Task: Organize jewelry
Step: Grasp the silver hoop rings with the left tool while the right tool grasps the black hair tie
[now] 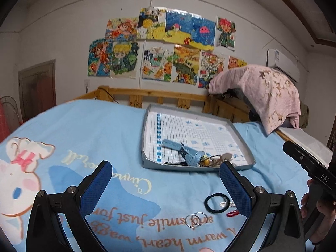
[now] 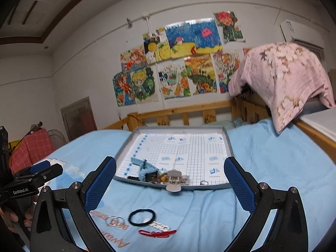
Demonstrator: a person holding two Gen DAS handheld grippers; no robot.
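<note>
A shallow grey box lid (image 1: pixel 241 134) (image 2: pixel 227 140) lined with grid paper lies on the blue bedsheet. At its near edge lie a light blue watch (image 1: pixel 189 154) (image 2: pixel 148 169), a hair clip (image 2: pixel 176 178) and small trinkets. On the sheet nearer me lie a black hair tie (image 1: pixel 216 202) (image 2: pixel 141 217), two linked metal rings (image 1: pixel 195 219) (image 2: pixel 115 221), a silver chain (image 2: pixel 158 226) and a red piece (image 2: pixel 157 233) (image 1: pixel 232 213). My left gripper (image 1: pixel 168 189) is open and empty above the sheet. My right gripper (image 2: pixel 170 185) is open and empty, above the loose items.
A wooden bed rail (image 1: pixel 151 95) (image 2: pixel 189 111) runs behind the lid. A pink floral quilt (image 1: pixel 264 92) (image 2: pixel 287 77) hangs over the rail at the right. Drawings cover the wall (image 1: pixel 163 48). The other gripper shows at each view's edge (image 1: pixel 308 163) (image 2: pixel 31 178).
</note>
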